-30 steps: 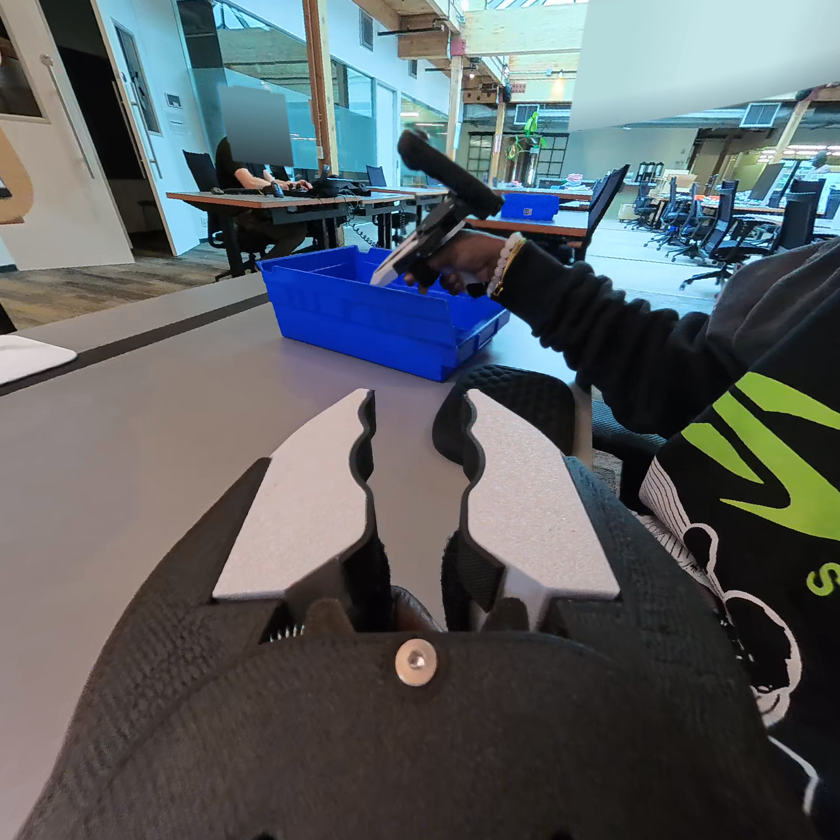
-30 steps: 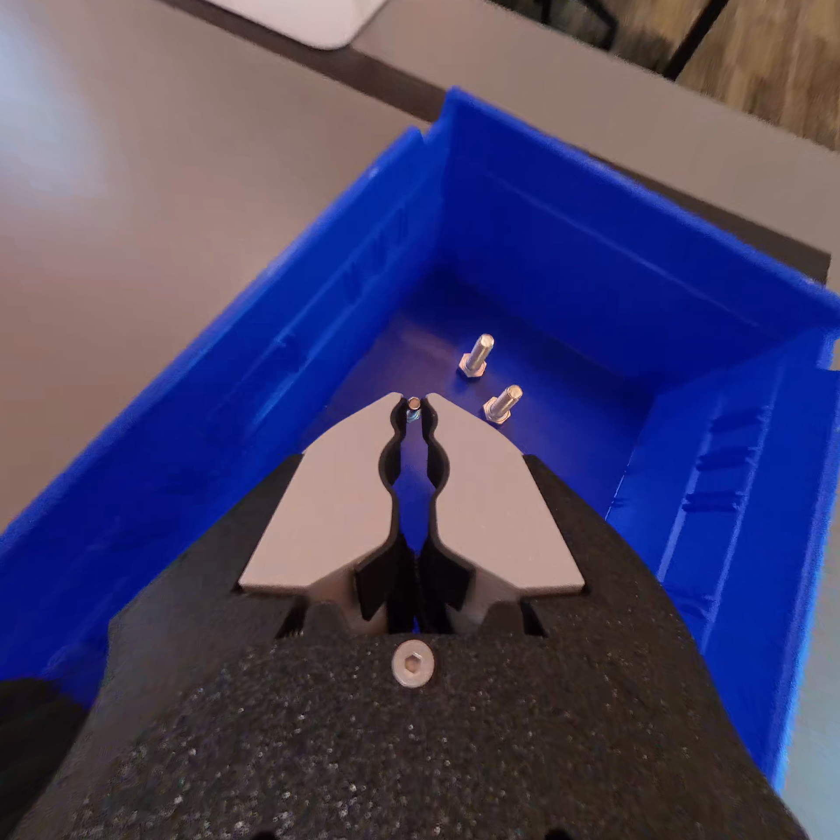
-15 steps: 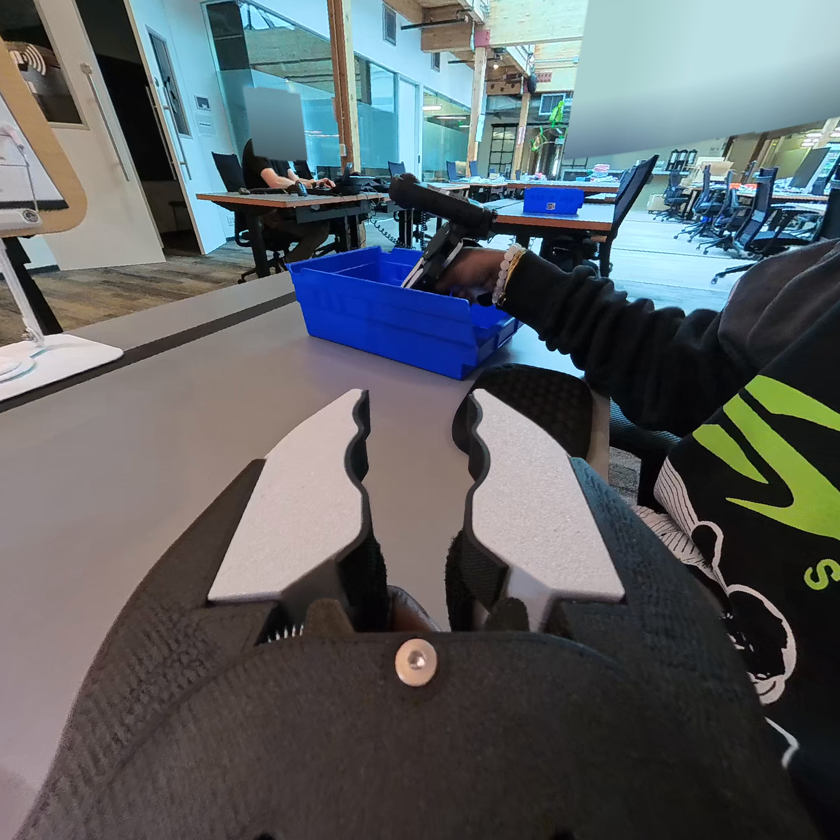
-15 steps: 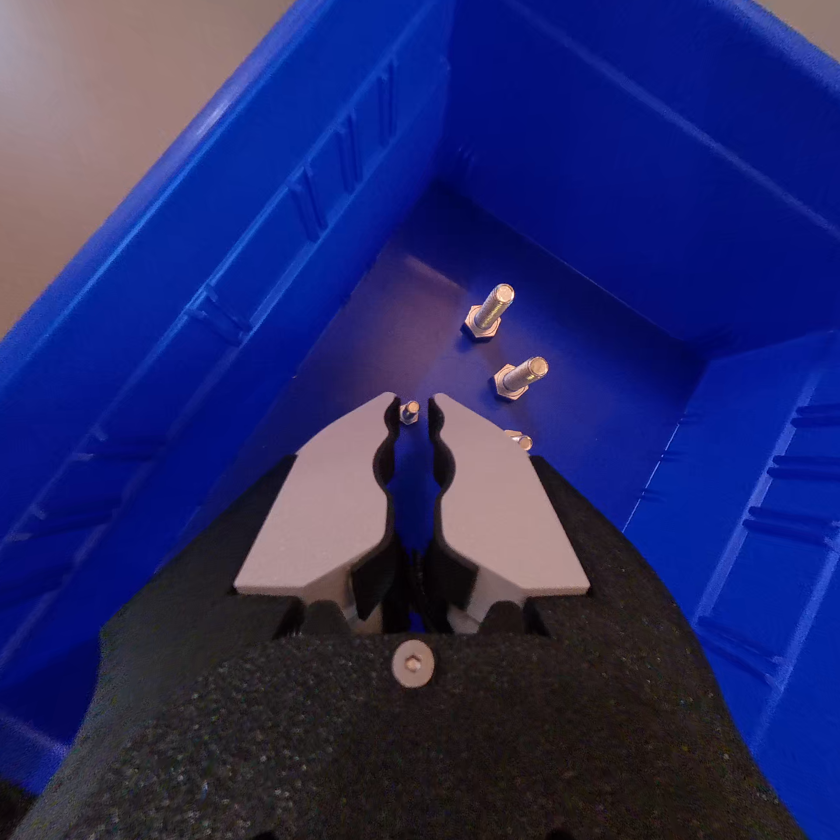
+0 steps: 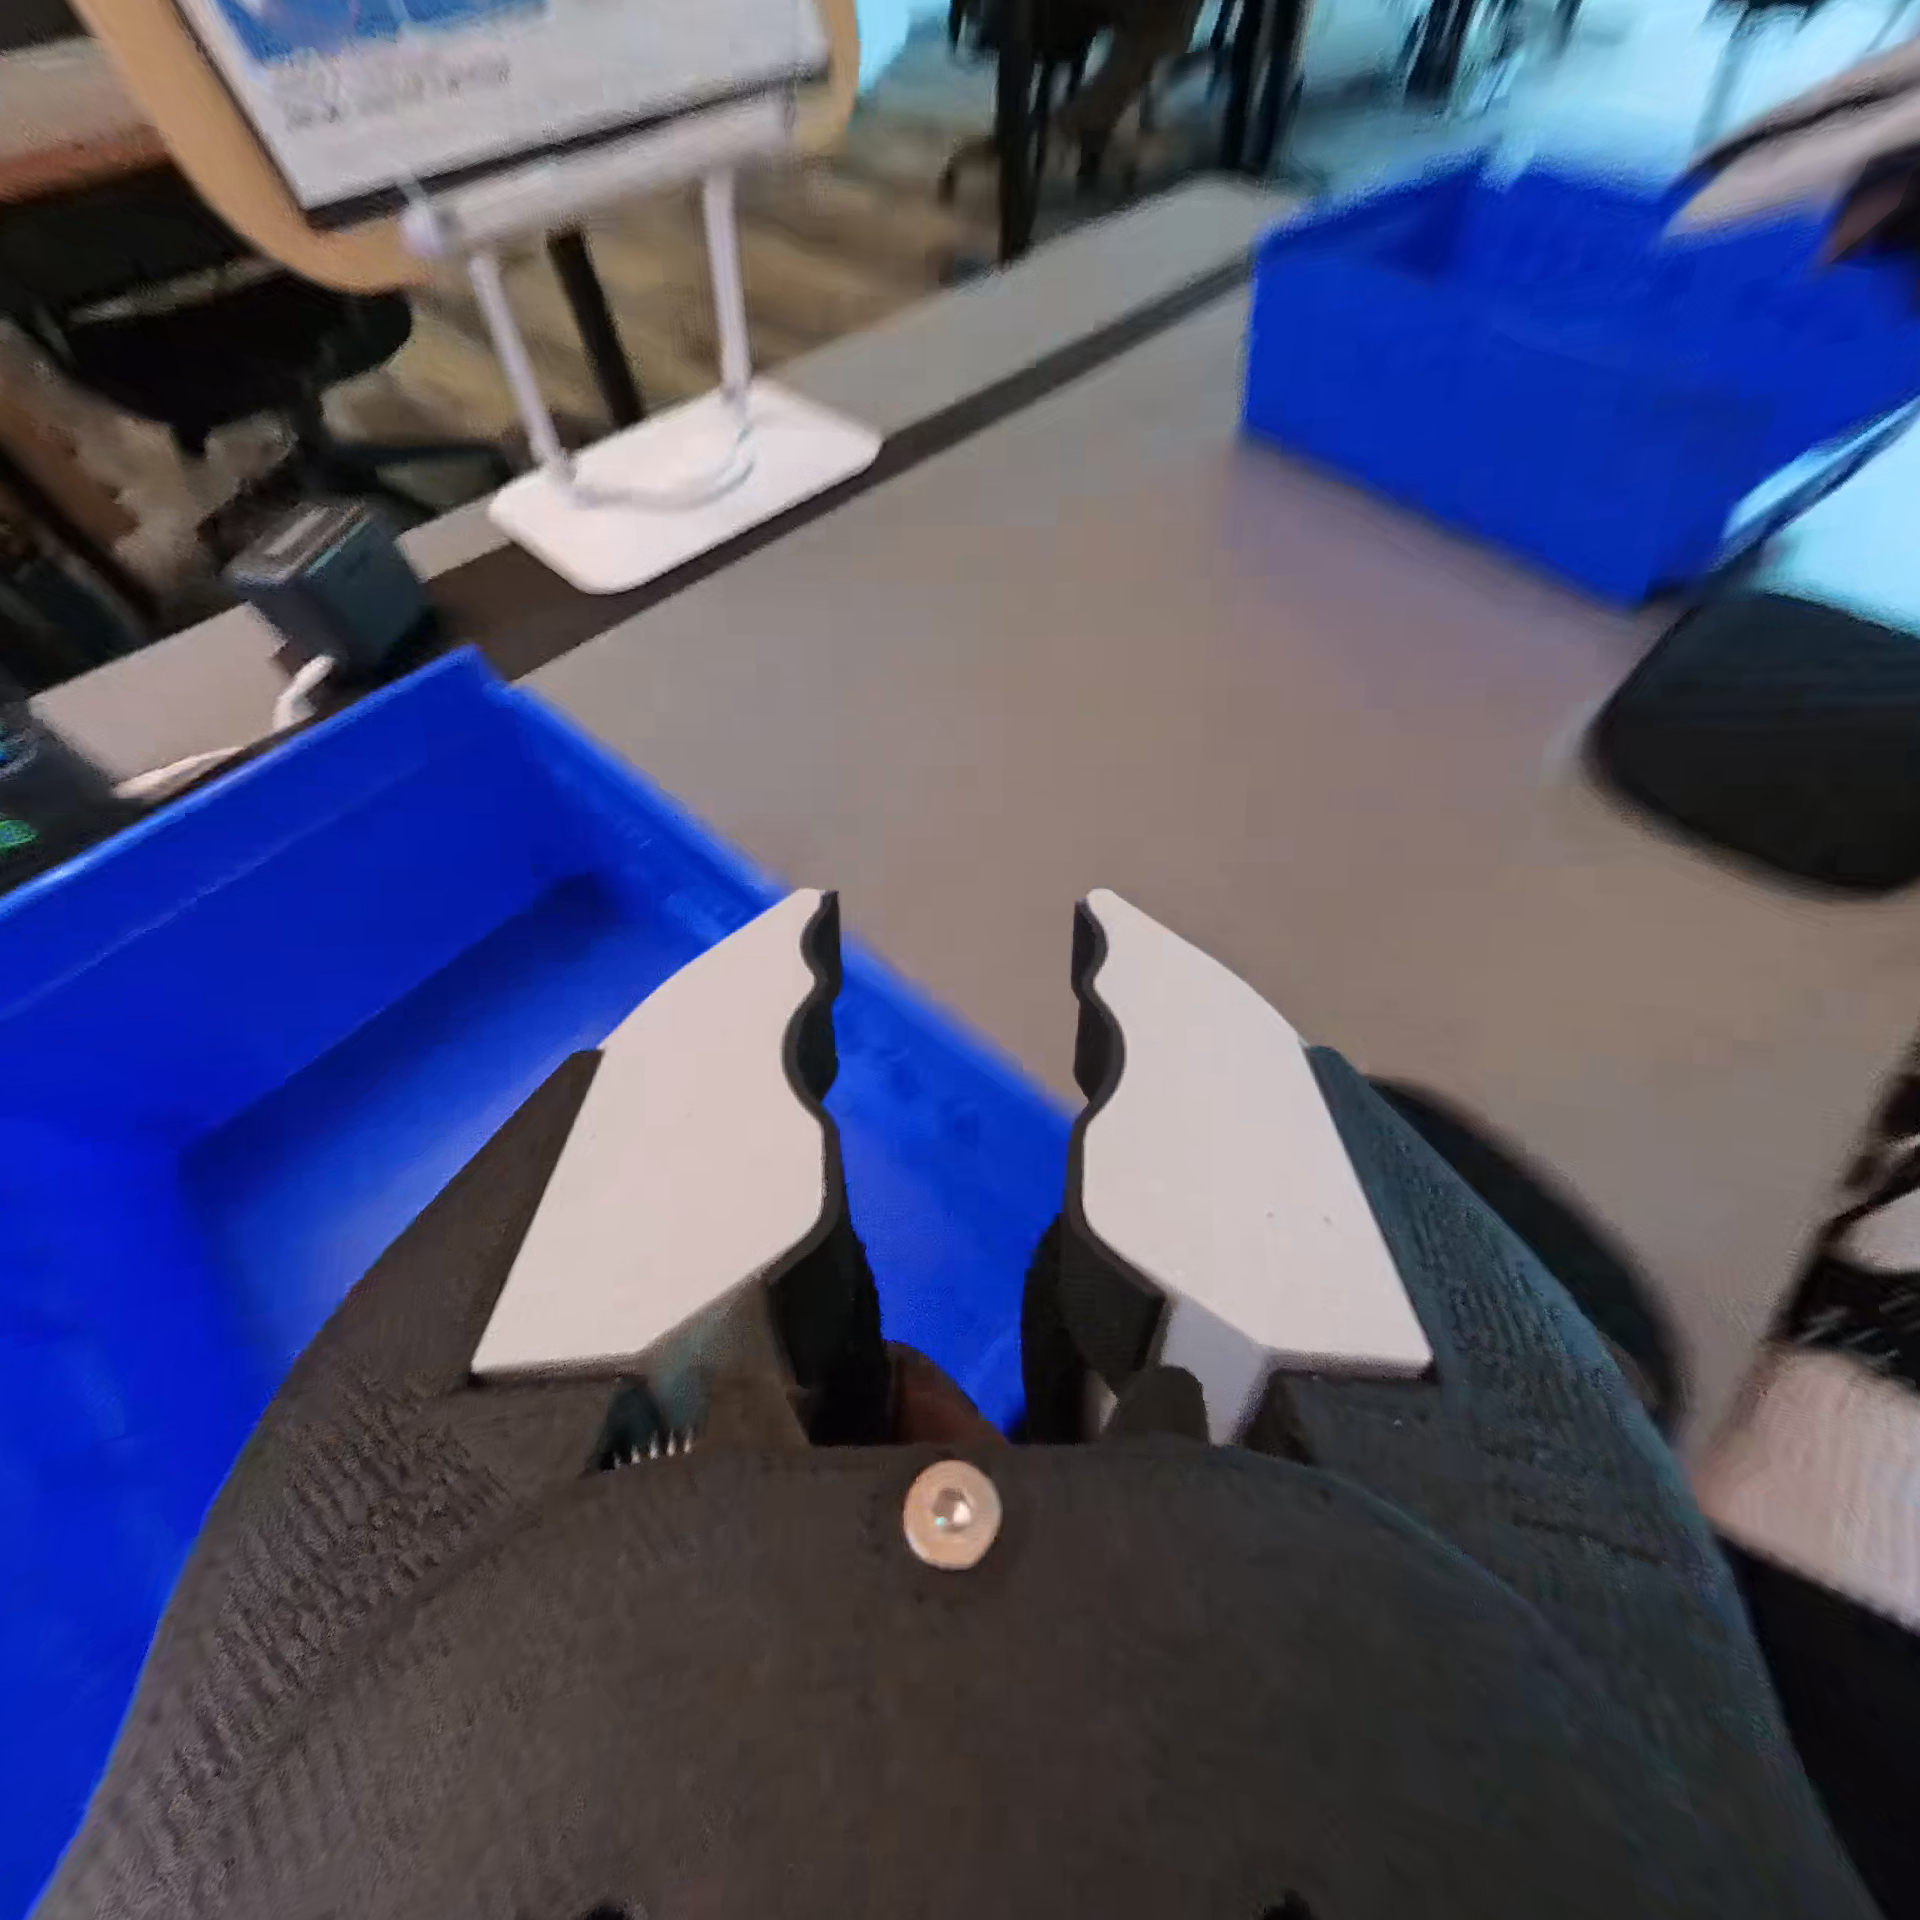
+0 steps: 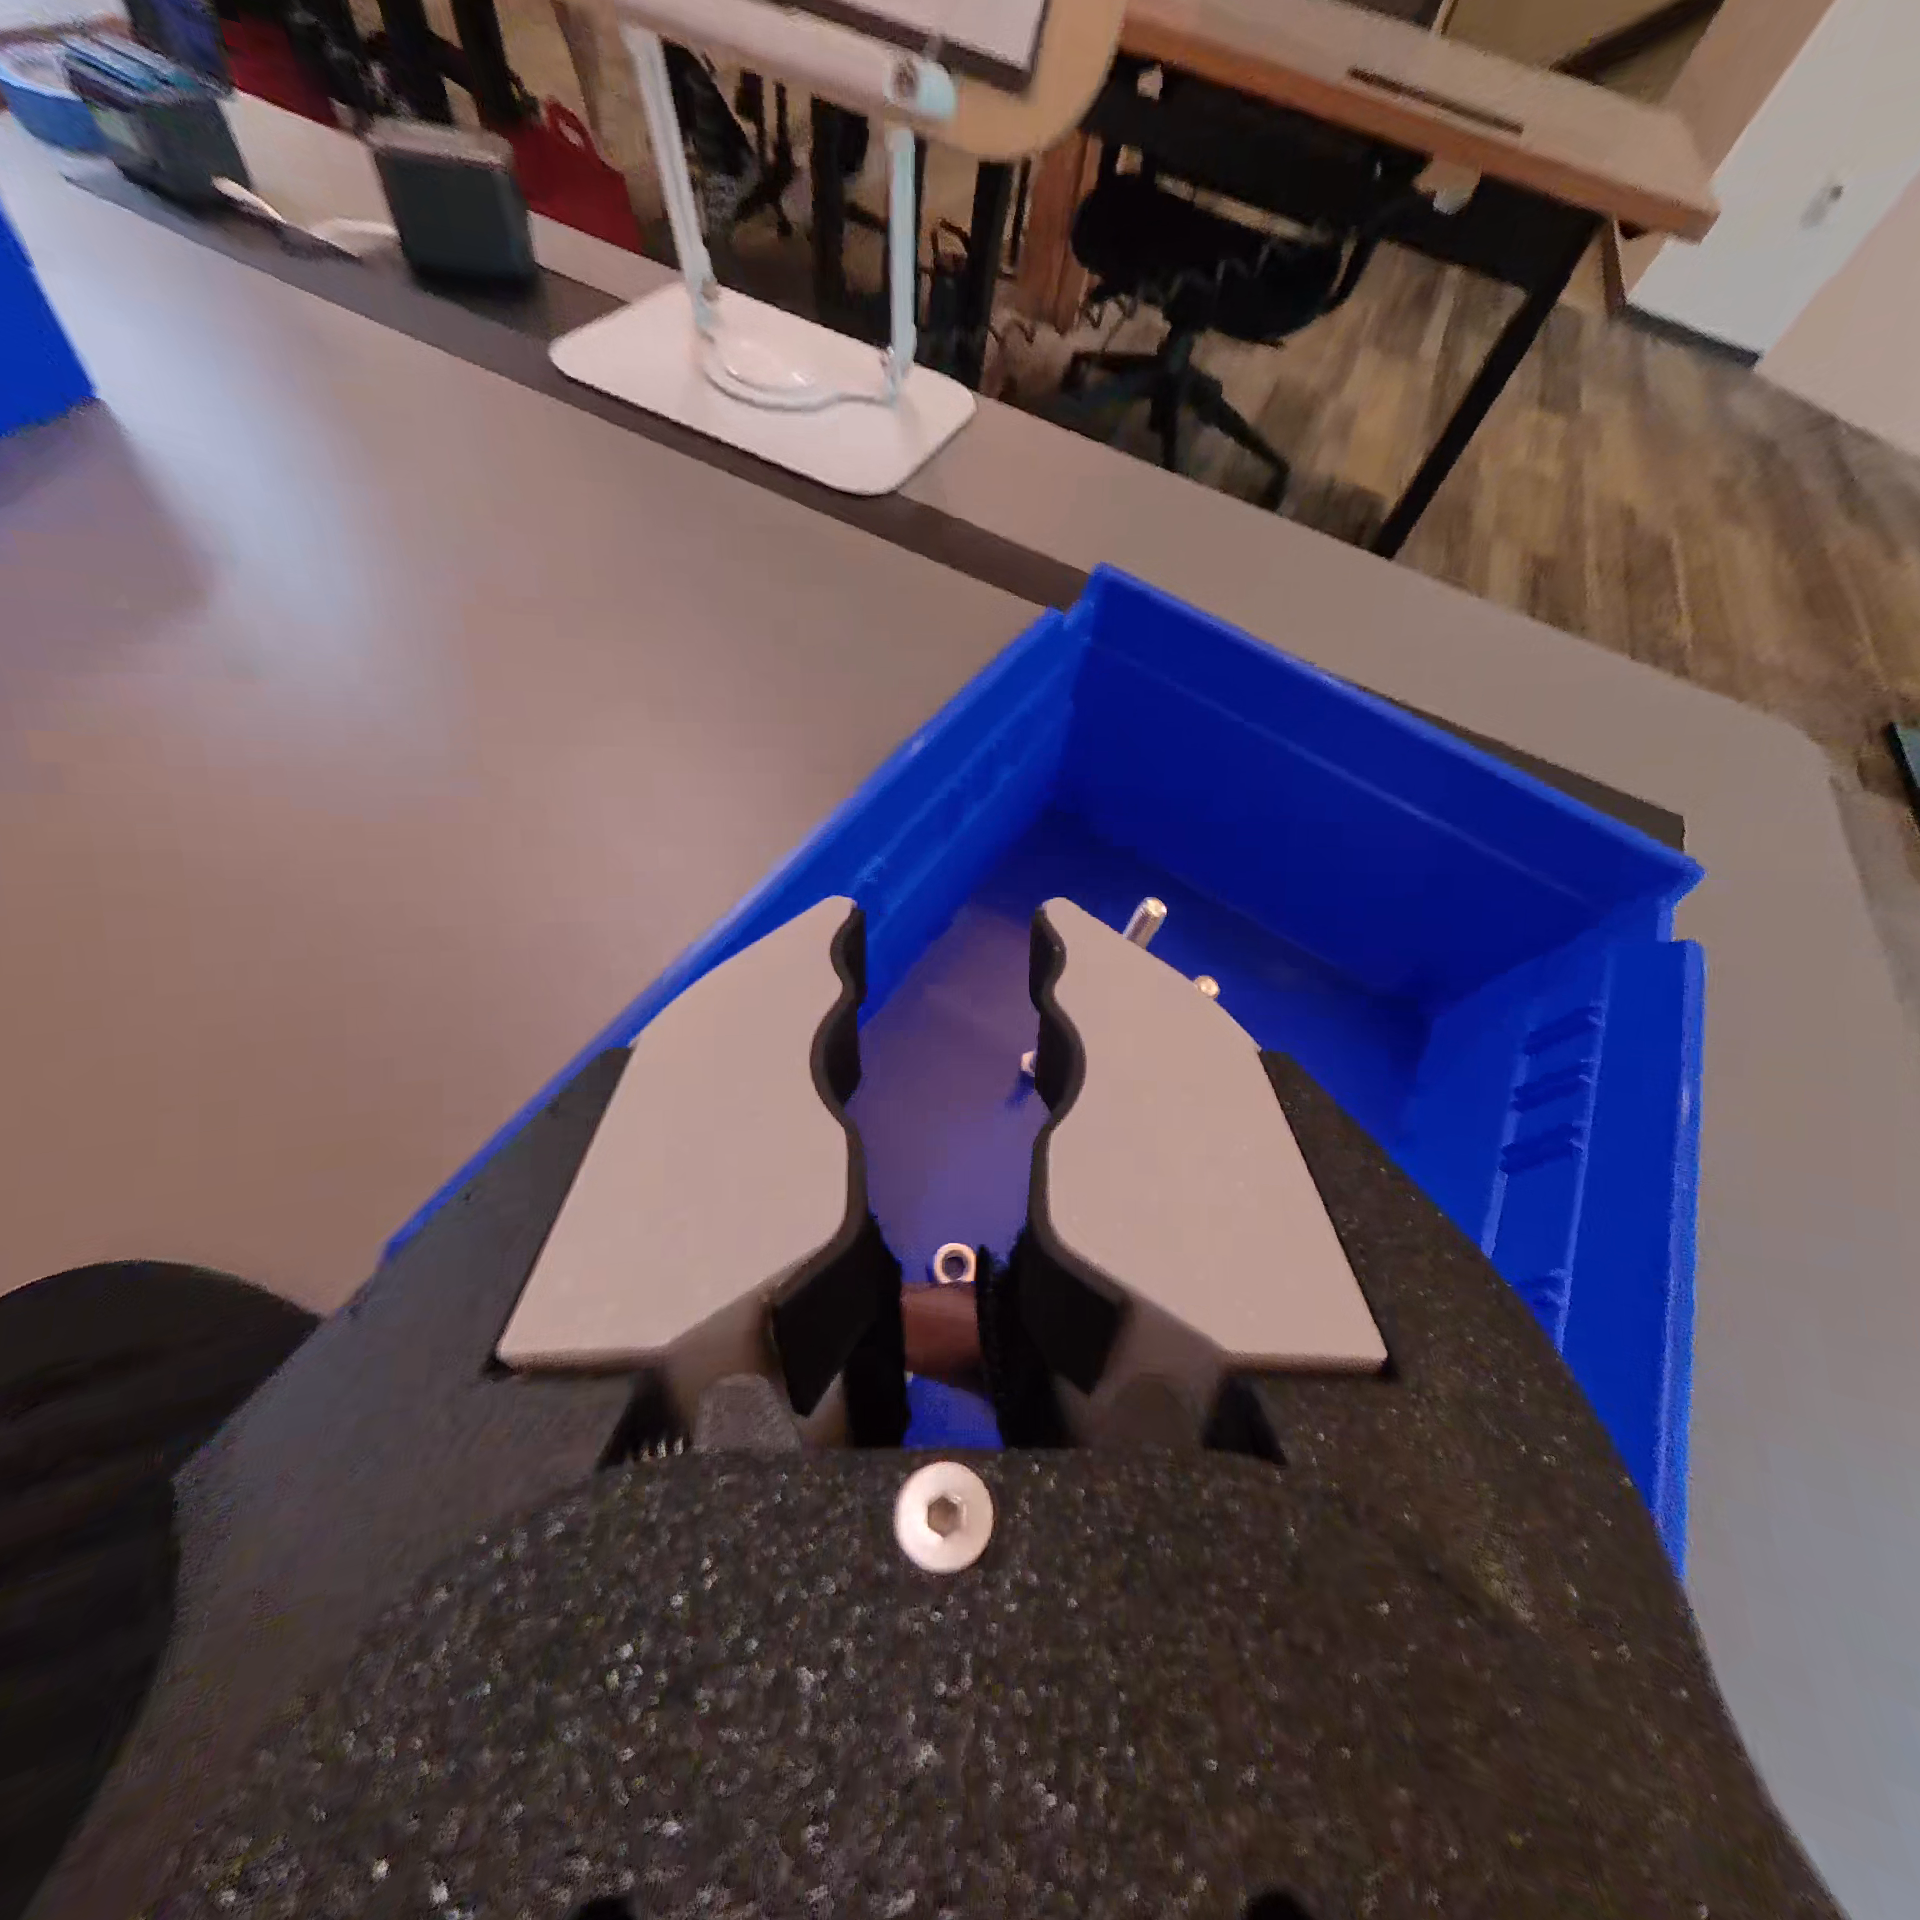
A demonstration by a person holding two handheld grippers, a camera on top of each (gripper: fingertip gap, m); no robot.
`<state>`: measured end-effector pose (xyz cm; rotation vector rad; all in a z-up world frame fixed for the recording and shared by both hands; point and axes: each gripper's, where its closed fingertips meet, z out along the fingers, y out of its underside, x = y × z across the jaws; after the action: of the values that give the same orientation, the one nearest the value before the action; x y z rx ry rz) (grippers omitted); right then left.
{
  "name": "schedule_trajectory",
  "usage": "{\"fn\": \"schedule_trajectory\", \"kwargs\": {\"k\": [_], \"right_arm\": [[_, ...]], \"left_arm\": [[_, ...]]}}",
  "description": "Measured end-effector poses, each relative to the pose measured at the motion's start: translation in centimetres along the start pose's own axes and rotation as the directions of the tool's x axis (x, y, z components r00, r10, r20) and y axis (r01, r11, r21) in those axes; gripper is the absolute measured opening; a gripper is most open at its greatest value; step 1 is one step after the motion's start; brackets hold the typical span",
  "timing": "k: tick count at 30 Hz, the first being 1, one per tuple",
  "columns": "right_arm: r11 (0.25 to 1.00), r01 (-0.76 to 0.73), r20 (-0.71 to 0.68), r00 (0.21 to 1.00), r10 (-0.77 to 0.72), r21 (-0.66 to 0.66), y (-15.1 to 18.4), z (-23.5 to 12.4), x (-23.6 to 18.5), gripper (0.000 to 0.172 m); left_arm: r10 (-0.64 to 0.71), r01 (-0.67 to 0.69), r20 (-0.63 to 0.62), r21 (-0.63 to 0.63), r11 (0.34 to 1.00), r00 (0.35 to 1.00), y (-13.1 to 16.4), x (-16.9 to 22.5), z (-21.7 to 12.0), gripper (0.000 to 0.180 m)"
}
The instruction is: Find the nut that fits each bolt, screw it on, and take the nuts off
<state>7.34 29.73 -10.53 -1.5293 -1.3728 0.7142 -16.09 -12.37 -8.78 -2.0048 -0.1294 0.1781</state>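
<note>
**A:** Log entry, please. What did I have on screen, starting from the room?

**B:** An open office with wood flooring, desks and black chairs behind the bench. The work surface was a grey table (image 6: 436,748) with a dark strip along its far side. A white stand (image 6: 769,405) stood on that strip, carrying a board whose lower edge showed at the top of both views.

**A:** Noted. The bins?

**B:** Two blue bins. In the left wrist view, one blue bin (image 5: 260,1039) lay under the left half of the frame, its floor blurred; I could not make out any contents. The second blue bin (image 5: 1538,395) sat well apart, at far right. In the right wrist view I looked into that second bin (image 6: 1351,790).

**A:** Grippers?

**B:** Left gripper (image 5: 954,914): fingers spread wide, bare, over the near bin's rim and the table. Right gripper (image 6: 945,920): fingers apart, gripping nothing, above the second bin.

**A:** And the hardware?

**B:** One bolt (image 6: 1146,920) stood tilted on the bin floor, just beyond the right fingertip; a second bolt tip (image 6: 1205,985) peeked out beside it. A nut (image 6: 952,1263) lay on the floor, seen low between the fingers.
</note>
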Motion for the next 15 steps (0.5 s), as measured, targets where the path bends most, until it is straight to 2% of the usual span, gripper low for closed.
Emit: {"fn": "schedule_trajectory", "kwargs": {"k": [2, 5, 8, 11, 13, 15], "right_arm": [[0.999, 0.009, 0.015, 1.000, -0.010, 0.049, -0.9, -1.2, -1.0, 0.030], [0.995, 0.021, 0.040, 0.999, -0.025, 0.102, -2.1, -2.7, -2.3, 0.030], [0.989, 0.035, 0.055, 0.997, -0.044, 0.144, -3.1, -3.8, -3.3, 0.030], [0.982, 0.052, 0.075, 0.995, -0.067, 0.183, -4.0, -4.5, -4.3, 0.030], [0.978, 0.070, 0.082, 0.993, -0.088, 0.198, -4.4, -4.9, -4.8, 0.030], [0.975, 0.084, 0.079, 0.992, -0.102, 0.204, -4.7, -5.2, -5.0, 0.029]], "left_arm": [[0.104, -0.099, 0.026, -0.137, 0.986, 0.994, 1.9, -3.1, 0.4, 0.041], [0.225, -0.215, -0.005, -0.318, 0.923, 0.974, 4.4, -7.1, 1.7, 0.040], [0.310, -0.350, -0.162, -0.423, 0.836, 0.937, 6.6, -8.8, 3.7, 0.039], [0.386, -0.501, -0.321, -0.498, 0.708, 0.865, 8.9, -10.2, 5.6, 0.036], [0.393, -0.555, -0.394, -0.538, 0.634, 0.831, 10.1, -11.0, 6.7, 0.034], [0.383, -0.593, -0.459, -0.533, 0.603, 0.802, 10.6, -11.2, 7.7, 0.029]]}}
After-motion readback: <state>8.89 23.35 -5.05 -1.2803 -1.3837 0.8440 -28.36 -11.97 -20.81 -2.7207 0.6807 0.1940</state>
